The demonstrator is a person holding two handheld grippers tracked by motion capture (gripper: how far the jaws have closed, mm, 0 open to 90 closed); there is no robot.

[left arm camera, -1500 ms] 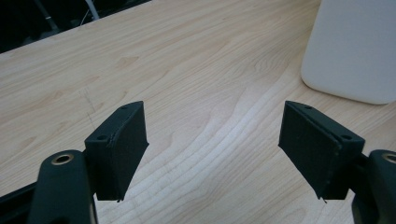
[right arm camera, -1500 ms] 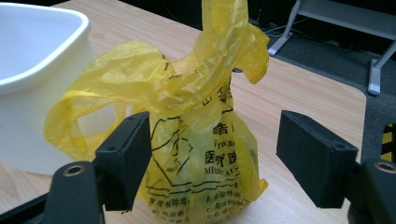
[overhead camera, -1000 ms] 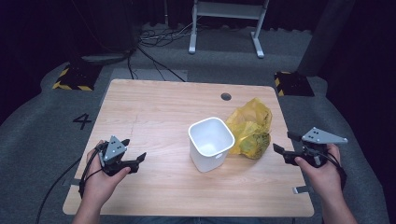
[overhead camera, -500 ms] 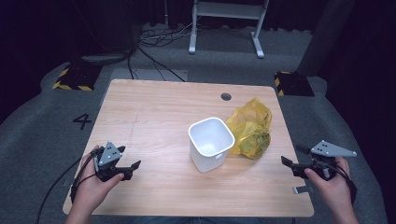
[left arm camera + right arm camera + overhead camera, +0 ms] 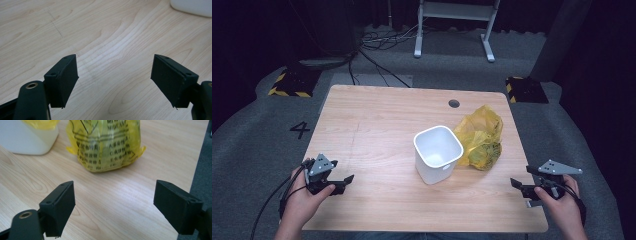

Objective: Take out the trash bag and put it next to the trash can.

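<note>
Both tongs have drawn back toward the person's edge of the desk [image 5: 377,115], away from the white bin [image 5: 438,154]. Left tongs [image 5: 343,183] and right tongs [image 5: 518,186] are spread wide, gripping nothing. Just right of the bin, touching it, lies the yellow bag [image 5: 481,136]. Bare wood left of the bin leaves ample room; the right tongs sit near the desk's right edge.

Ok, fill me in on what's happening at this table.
A person holds a gripper in each hand at the near edge of a wooden table. The left gripper and right gripper both hang open and empty. Mid-table a white bin stands upright with a crumpled yellow plastic bag right beside it. Neither gripper touches either thing; the right one faces the bag.
</note>
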